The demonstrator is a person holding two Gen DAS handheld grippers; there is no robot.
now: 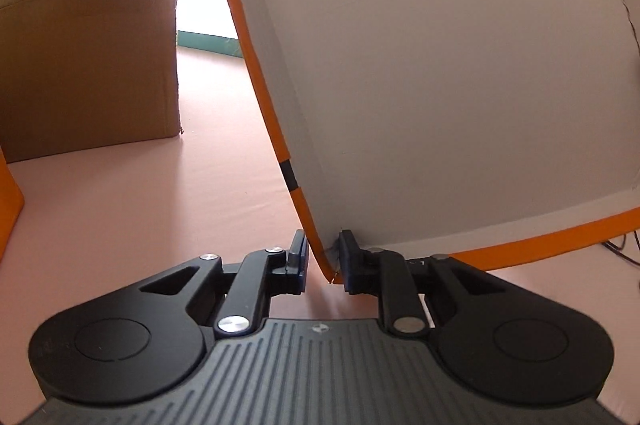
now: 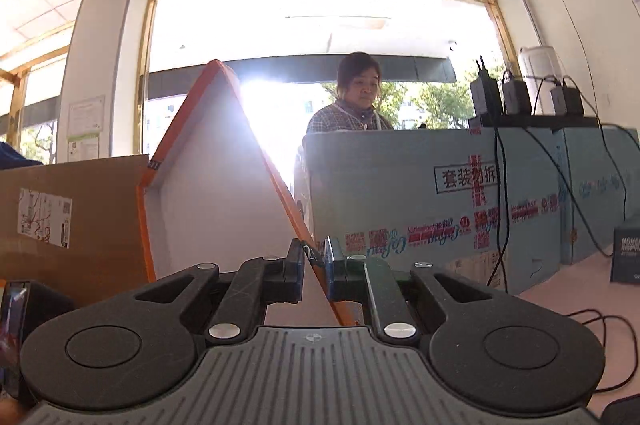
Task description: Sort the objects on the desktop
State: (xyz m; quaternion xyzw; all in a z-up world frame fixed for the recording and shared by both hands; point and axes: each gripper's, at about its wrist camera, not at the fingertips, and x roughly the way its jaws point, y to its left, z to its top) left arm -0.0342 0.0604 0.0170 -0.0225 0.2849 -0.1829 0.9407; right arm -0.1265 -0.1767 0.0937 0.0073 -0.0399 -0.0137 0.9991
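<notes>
A corner of the orange-edged white panel [image 1: 460, 65] is pinched between the narrowed jaws of the left gripper [image 1: 323, 259], and its slanted edge is clamped likewise in the right gripper [image 2: 314, 261]. Both grips should be kept level and moved together, so the tilted panel is not twisted or dragged against the cardboard box [image 1: 88, 37] left of the jaws.

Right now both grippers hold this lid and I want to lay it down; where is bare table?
Bare pink table lies between the brown carton and the lid. On the right, cables and blue boxes crowd it.
</notes>
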